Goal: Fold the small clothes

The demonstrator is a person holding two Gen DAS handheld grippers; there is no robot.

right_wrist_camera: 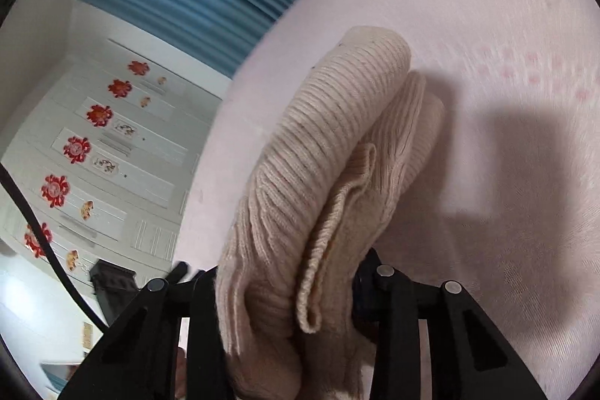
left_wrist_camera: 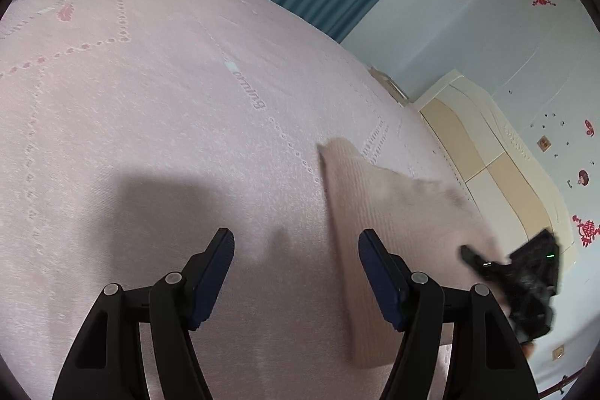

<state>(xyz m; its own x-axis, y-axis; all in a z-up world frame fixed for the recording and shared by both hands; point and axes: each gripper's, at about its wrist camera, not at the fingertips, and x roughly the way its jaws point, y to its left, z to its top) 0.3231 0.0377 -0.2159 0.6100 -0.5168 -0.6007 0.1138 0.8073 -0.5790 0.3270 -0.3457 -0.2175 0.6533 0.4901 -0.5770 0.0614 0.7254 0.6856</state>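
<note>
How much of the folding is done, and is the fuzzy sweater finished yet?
Nearly done, it seems. The beige knit sweater is already doubled into thick layers. The right gripper is clamped on that bundle, holding it above the pink bedspread. The left gripper is open and empty. Left: lay it flat and let go.

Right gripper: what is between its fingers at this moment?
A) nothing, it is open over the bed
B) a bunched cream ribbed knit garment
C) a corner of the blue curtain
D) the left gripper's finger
B: in the right wrist view the right gripper has its fingers closed on a folded cream ribbed knit garment, held over the pink bedspread.
</note>
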